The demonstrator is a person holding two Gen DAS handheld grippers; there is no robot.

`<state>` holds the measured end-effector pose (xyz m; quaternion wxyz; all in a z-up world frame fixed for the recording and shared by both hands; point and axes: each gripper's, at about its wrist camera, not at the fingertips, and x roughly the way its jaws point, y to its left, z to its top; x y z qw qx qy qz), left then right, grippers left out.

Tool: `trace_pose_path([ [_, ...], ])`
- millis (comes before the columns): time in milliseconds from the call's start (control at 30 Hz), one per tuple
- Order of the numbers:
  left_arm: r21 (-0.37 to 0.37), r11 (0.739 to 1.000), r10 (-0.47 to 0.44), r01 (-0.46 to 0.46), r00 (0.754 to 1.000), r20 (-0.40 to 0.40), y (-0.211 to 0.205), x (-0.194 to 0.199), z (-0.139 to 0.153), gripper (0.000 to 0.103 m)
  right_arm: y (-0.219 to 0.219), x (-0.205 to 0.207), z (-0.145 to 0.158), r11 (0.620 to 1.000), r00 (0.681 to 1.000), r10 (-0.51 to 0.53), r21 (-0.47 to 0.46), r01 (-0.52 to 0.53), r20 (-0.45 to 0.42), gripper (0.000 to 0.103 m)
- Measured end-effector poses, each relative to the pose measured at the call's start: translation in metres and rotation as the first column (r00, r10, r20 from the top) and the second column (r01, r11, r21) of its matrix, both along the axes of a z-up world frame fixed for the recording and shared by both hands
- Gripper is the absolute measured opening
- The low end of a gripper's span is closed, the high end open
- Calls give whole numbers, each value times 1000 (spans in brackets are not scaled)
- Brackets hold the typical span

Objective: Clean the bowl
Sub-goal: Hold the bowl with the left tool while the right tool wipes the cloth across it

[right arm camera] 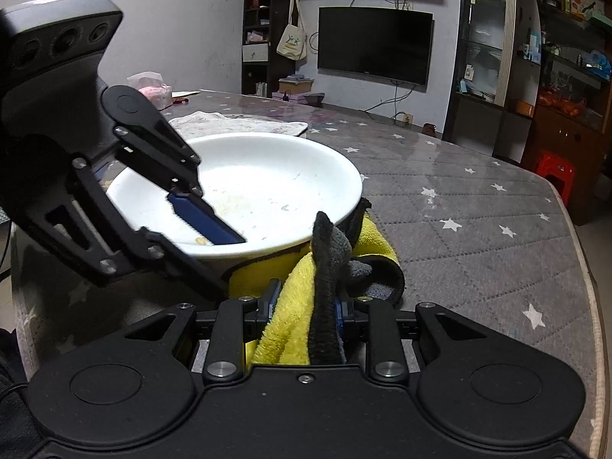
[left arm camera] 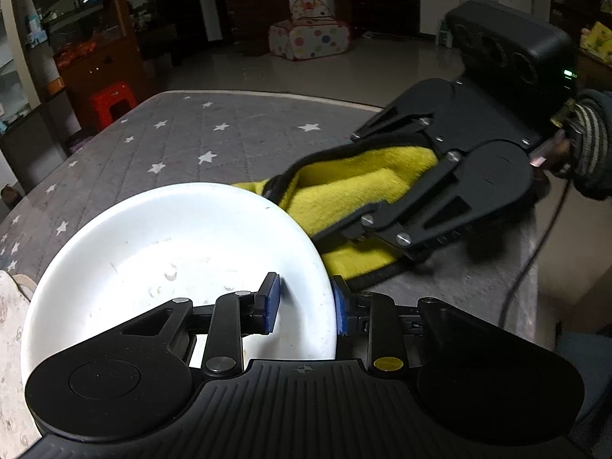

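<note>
A white bowl (left arm camera: 164,252) with food smears sits on the grey starred table cover; it also shows in the right wrist view (right arm camera: 267,183). My left gripper (left arm camera: 306,306) straddles the bowl's right rim, one blue pad (left arm camera: 272,304) inside and one outside, with a gap between the inner pad and the rim. In the right wrist view it (right arm camera: 191,225) reaches in from the left. My right gripper (right arm camera: 304,311) is shut on a yellow cloth with grey backing (right arm camera: 290,306), which lies against the bowl's side (left arm camera: 355,187).
A patterned cloth mat (right arm camera: 237,122) lies behind the bowl. A pink tissue pack (right arm camera: 153,90) stands at the table's far side. A red stool (left arm camera: 111,103) stands on the floor beyond the table edge. A cable (left arm camera: 535,252) hangs off the right edge.
</note>
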<state>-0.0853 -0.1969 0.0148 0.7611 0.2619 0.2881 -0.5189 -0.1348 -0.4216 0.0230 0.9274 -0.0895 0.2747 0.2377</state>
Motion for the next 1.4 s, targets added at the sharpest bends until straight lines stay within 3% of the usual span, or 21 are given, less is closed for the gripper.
trace_pose_path([
  [567, 37, 996, -80, 81, 997, -7, 15, -3, 0, 27, 1, 39, 1, 999, 999, 34, -39, -33, 15, 28],
  [767, 34, 998, -60, 61, 998, -14, 18, -9, -1, 28, 0, 56, 1, 998, 999, 47, -46, -47, 16, 28],
  [1000, 23, 1000, -4, 4, 1000, -17, 6, -9, 4, 30, -1, 51, -1, 999, 999, 37, -38, -36, 13, 28],
  [1067, 23, 1000, 22, -21, 1000, -21, -3, -1, 4, 37, 0, 48, -1, 999, 999, 31, -38, -31, 15, 28],
  [1167, 18, 999, 51, -50, 998, -34, -12, 8, 4, 38, 0, 43, -1, 999, 1000, 23, -37, -22, 15, 28],
  [1400, 24, 998, 51, -51, 999, -17, -23, 15, 2, 40, -3, 27, -2, 1000, 1000, 17, -25, -17, 14, 28],
])
